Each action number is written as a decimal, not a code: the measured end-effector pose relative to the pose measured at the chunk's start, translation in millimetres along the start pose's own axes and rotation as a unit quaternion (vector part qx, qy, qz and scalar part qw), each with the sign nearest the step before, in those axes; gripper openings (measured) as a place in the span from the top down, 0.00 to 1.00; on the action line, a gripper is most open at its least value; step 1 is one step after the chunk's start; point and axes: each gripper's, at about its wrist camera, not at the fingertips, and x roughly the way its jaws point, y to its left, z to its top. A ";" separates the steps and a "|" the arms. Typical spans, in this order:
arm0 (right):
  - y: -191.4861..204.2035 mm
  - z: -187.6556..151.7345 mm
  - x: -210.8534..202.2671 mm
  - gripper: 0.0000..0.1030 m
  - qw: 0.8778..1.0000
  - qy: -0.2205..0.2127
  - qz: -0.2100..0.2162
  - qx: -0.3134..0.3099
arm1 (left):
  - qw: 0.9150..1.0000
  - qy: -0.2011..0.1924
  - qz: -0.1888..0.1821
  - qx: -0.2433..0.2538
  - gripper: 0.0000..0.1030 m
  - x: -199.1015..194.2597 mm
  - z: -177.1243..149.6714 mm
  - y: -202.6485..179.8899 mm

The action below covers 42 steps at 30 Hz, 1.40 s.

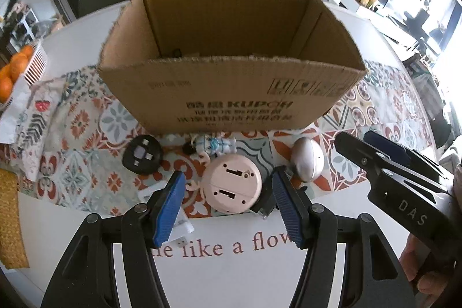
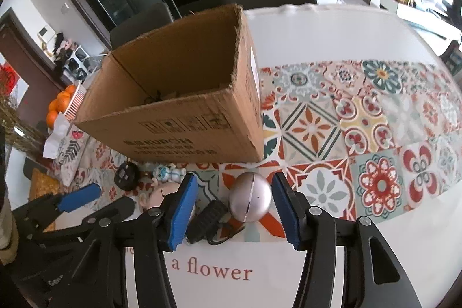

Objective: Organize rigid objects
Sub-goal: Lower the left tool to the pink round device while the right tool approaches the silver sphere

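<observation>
An open brown cardboard box (image 1: 231, 94) stands on the patterned tablecloth (image 2: 361, 134), with the objects lying just before it. The left gripper (image 1: 228, 204) has its fingers apart around a pink round plastic device (image 1: 231, 185), not pressing it. The right gripper (image 2: 235, 210) is likewise spread around a silver egg-shaped object (image 2: 250, 197). A black adapter (image 2: 206, 218), black round disc (image 1: 142, 154) and small white figurine (image 1: 213, 146) crowd nearby.

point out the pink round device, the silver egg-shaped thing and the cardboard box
pink round device (image 1: 232, 183), left wrist view, on its flat underside.
silver egg-shaped thing (image 2: 250, 197), right wrist view, on its rounded side.
cardboard box (image 1: 231, 94), left wrist view, on its printed front wall.
</observation>
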 end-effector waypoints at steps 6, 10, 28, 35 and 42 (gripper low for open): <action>-9.8 1.4 21.8 0.43 0.999 0.029 0.010 0.019 | 0.999 0.036 -0.011 -0.003 0.40 24.0 3.8 -1.5; -15.7 1.4 33.3 0.43 0.999 0.044 0.010 0.030 | 0.998 0.055 -0.013 -0.011 0.40 37.2 5.6 -1.9; -26.4 -4.1 64.6 0.43 0.995 0.081 0.012 0.057 | 0.995 0.093 -0.003 -0.025 0.40 74.8 4.0 -6.8; -23.0 -5.0 74.7 0.41 0.994 0.090 0.015 0.062 | 0.995 0.097 0.003 -0.037 0.34 85.7 2.7 -5.4; -20.3 -9.4 87.9 0.41 0.992 0.105 0.007 0.066 | 0.993 0.105 0.009 -0.045 0.31 103.0 -3.2 4.6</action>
